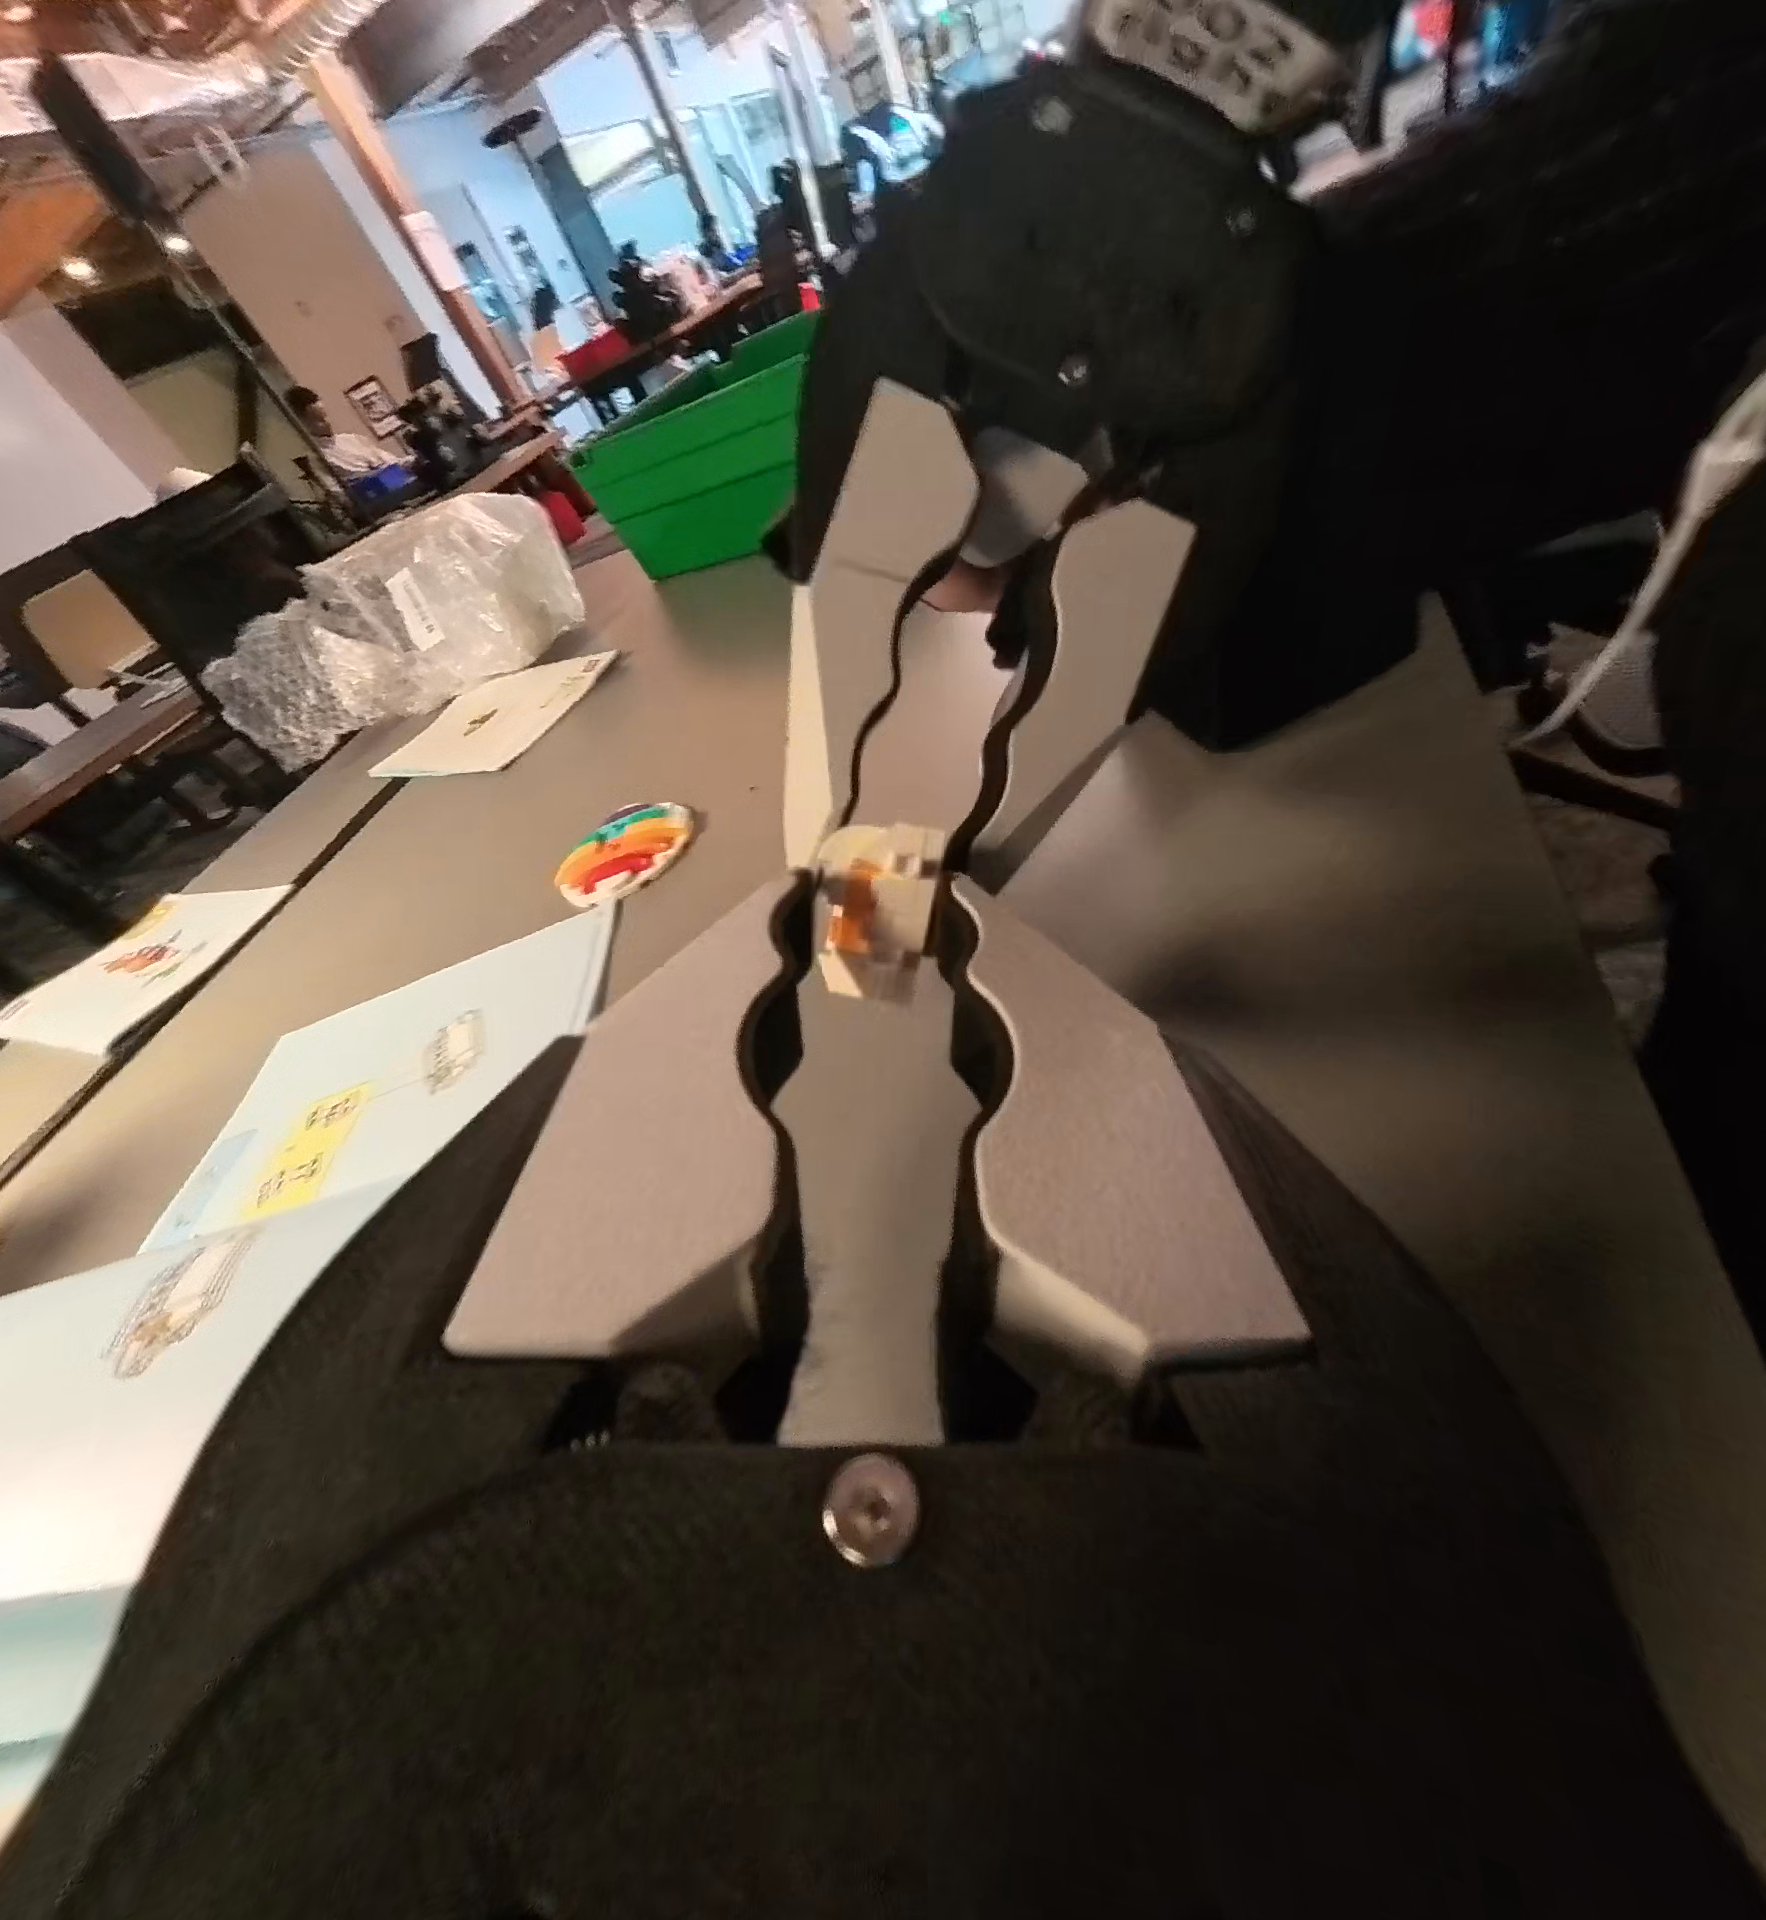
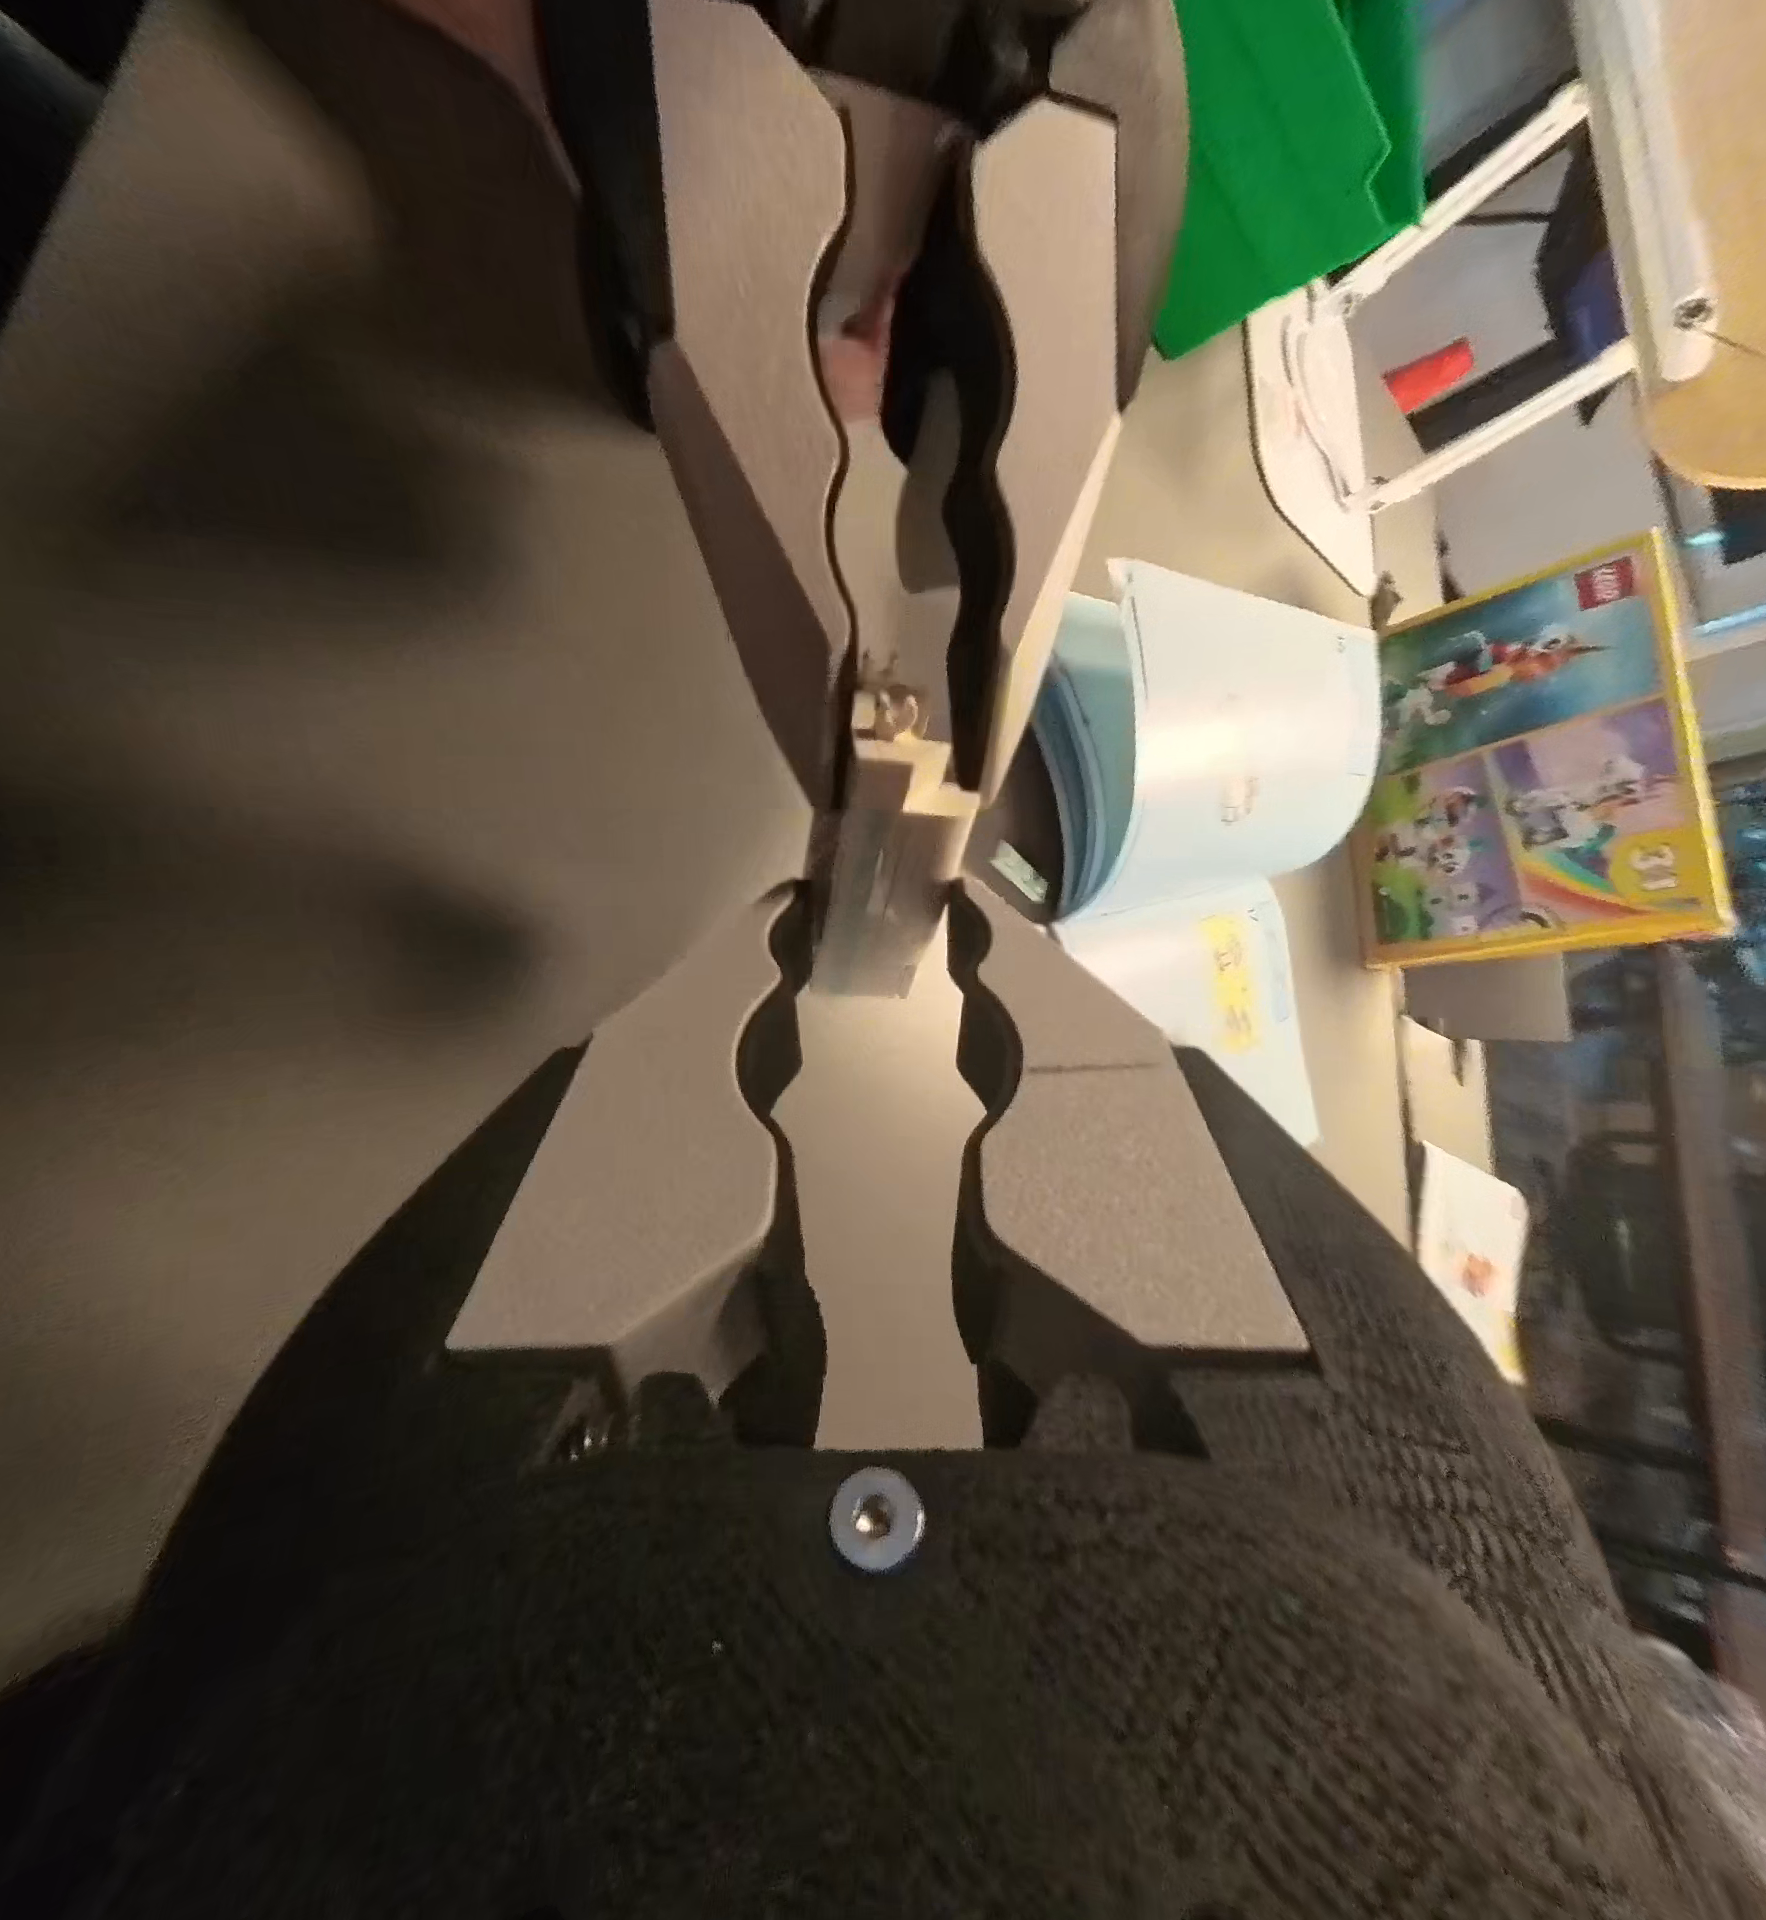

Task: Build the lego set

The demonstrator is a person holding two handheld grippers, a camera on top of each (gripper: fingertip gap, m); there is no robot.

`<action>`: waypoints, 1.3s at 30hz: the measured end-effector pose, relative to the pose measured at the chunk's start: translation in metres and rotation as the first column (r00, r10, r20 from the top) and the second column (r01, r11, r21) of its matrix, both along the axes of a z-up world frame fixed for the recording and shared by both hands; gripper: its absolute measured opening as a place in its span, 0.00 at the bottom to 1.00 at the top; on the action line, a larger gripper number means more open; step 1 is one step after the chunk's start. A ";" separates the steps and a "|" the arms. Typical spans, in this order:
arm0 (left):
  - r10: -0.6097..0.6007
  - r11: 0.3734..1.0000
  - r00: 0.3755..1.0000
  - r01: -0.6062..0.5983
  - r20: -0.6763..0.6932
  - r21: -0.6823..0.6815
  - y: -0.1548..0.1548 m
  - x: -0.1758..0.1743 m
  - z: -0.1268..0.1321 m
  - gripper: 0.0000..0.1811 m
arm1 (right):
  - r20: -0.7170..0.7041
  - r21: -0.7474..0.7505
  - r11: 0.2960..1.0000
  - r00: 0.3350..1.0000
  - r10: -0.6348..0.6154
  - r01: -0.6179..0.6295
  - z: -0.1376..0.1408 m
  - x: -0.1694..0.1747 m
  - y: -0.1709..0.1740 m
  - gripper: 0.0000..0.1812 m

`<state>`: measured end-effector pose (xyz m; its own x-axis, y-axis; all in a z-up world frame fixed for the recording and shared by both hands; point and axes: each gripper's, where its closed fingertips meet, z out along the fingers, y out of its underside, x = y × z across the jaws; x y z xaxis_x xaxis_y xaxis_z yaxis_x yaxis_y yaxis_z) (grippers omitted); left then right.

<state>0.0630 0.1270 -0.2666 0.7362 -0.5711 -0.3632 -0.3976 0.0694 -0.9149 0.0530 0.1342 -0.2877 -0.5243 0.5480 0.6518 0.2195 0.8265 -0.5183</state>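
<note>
A small white lego assembly (image 1: 874,920) with an orange piece is held above the grey table (image 1: 505,831). My left gripper (image 1: 884,902) is shut on its near end. My right gripper (image 1: 889,836) comes in from above, tip to tip with the left, and is shut on the far end. In the right wrist view, my right gripper (image 2: 879,896) clamps the white assembly (image 2: 874,883), and the left gripper (image 2: 905,779) grips its other end from the top of the frame. Whether the assembly is one piece or two pressed together is hidden by the fingers.
A round rainbow-coloured lego disc (image 1: 624,852) lies on the table to the left. Open instruction booklets (image 1: 380,1101) lie at the near left. Green bins (image 1: 702,468) and a bubble-wrapped package (image 1: 422,613) stand farther back. The lego box (image 2: 1544,758) lies beside a curled booklet (image 2: 1232,748).
</note>
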 end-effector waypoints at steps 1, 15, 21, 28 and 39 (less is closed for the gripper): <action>0.028 1.000 0.999 -0.028 0.031 0.007 0.003 -0.005 0.004 0.16 | -0.011 0.042 0.999 1.000 -0.012 0.012 -0.001 0.000 0.007 0.13; 0.253 0.964 0.947 -0.263 0.198 0.028 0.016 -0.051 0.022 0.21 | 0.106 0.488 0.862 0.990 0.096 -0.136 -0.029 0.020 0.052 0.28; 0.524 0.756 0.805 -0.590 0.276 0.285 -0.019 -0.117 0.076 0.21 | 0.072 0.151 0.983 0.991 -0.115 0.103 -0.001 0.027 0.072 0.47; 0.676 0.568 0.662 -0.748 0.324 0.344 -0.097 -0.162 0.114 0.21 | -0.214 -0.573 0.759 0.838 -0.502 0.308 0.041 -0.004 0.109 0.44; 0.917 0.205 0.294 -0.927 0.269 0.313 -0.243 -0.254 0.153 0.15 | -0.466 -0.639 0.692 0.547 -0.695 0.336 0.065 0.013 0.169 0.34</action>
<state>-0.1912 -0.1164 -0.1136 0.6615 0.6822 -0.3115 -0.3937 -0.0377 -0.9185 0.0663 0.3036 -0.2225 0.3972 0.8695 0.2935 0.0001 0.3198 -0.9475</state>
